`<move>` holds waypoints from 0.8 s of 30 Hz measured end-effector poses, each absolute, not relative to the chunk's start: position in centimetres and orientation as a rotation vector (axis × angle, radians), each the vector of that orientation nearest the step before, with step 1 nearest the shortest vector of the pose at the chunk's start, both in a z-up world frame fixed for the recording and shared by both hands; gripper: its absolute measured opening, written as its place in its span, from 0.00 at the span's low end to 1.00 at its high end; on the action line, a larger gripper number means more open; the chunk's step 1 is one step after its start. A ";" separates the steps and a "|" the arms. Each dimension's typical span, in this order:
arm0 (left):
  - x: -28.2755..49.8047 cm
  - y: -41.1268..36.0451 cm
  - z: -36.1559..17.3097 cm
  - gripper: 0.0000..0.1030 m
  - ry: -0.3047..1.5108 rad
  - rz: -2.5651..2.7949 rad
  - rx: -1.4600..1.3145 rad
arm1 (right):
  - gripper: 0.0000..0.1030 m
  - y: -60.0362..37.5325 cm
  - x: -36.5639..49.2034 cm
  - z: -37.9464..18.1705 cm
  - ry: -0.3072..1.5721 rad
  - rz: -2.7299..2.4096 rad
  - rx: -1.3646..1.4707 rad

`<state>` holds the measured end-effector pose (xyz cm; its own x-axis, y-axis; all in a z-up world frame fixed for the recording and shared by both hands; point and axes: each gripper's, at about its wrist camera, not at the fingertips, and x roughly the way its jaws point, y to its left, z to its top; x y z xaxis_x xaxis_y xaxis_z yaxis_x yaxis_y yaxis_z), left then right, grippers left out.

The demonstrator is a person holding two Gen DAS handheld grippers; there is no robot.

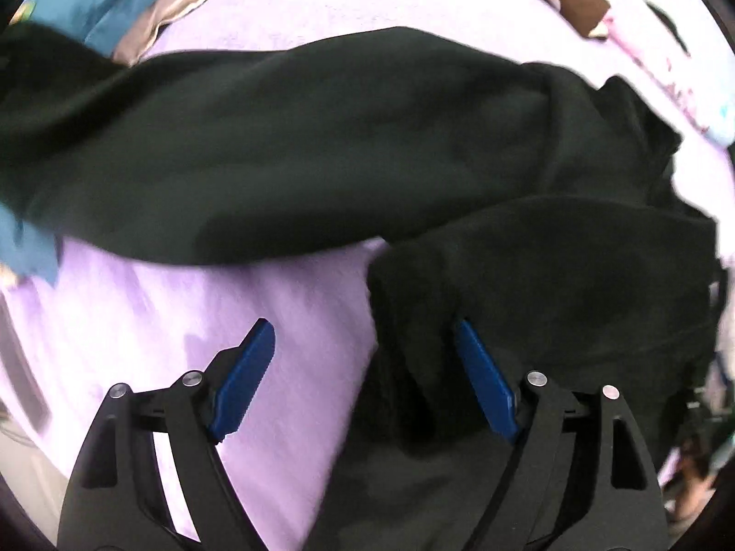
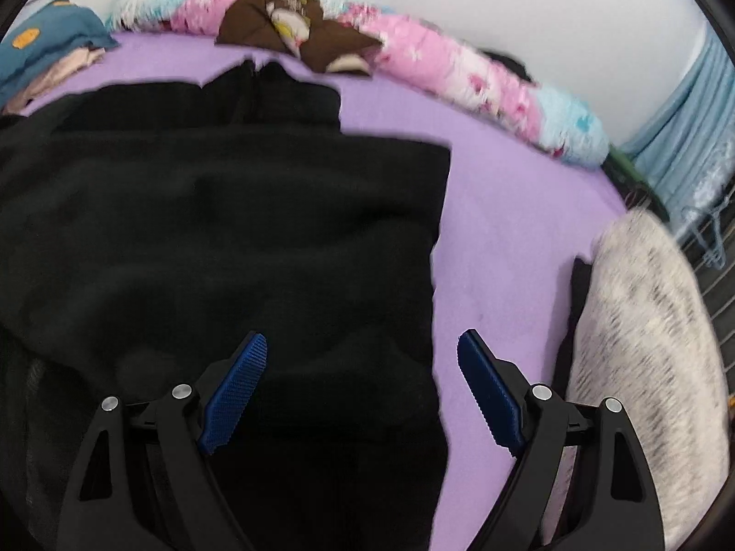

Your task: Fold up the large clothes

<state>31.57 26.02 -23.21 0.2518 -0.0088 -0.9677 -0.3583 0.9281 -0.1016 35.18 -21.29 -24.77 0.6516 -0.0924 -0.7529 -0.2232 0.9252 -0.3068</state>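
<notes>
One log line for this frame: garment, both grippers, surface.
garment: black fleece garment spread on lilac bedsheet | left gripper: open, over garment edge, nothing pinched | right gripper: open, straddling garment's side edge

The black garment (image 1: 321, 147) is a large, thick, matte piece lying spread on the lilac sheet (image 1: 151, 303). In the left wrist view a long band of it runs from left to right across the middle, and a bunched fold, perhaps a sleeve, comes toward the near right. In the right wrist view it lies flat, its straight right edge running near to far.
</notes>
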 end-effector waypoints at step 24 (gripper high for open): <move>21.1 31.9 -22.5 0.94 1.077 0.276 -0.635 | 0.93 -13.9 24.4 -21.5 0.824 0.376 -0.300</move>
